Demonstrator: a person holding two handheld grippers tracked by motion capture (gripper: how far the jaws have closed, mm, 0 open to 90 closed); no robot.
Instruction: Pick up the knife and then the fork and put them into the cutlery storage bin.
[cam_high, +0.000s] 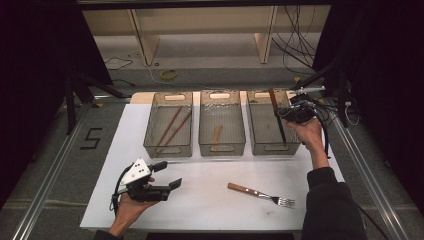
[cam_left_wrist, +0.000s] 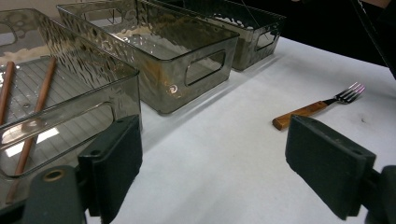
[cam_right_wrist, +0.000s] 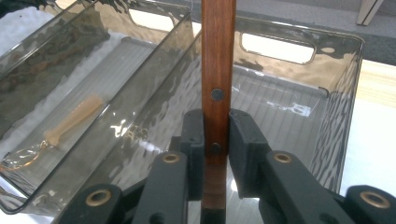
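My right gripper (cam_high: 281, 114) is shut on the dark wooden handle of a knife-like utensil (cam_high: 276, 112), held over the right clear bin (cam_high: 274, 148). In the right gripper view the pads clamp the riveted handle (cam_right_wrist: 217, 70) from both sides, with my right gripper (cam_right_wrist: 217, 140) above the bin's ribbed floor. My left gripper (cam_high: 167, 175) rests open near the table's front left with nothing between its fingers; the left gripper view has my left gripper (cam_left_wrist: 212, 163) wide apart over bare white tabletop. A wooden-handled fork (cam_high: 260, 194) (cam_left_wrist: 317, 108) lies on the table at the front right.
Three clear bins stand in a row at the back. The left bin (cam_high: 168, 150) (cam_left_wrist: 70, 116) holds two chopsticks (cam_high: 172, 125) (cam_left_wrist: 39, 98). The middle bin (cam_high: 222, 148) (cam_left_wrist: 187, 70) holds a pale-handled utensil (cam_high: 216, 134) (cam_right_wrist: 74, 119). White table (cam_high: 210, 205) lies open in front.
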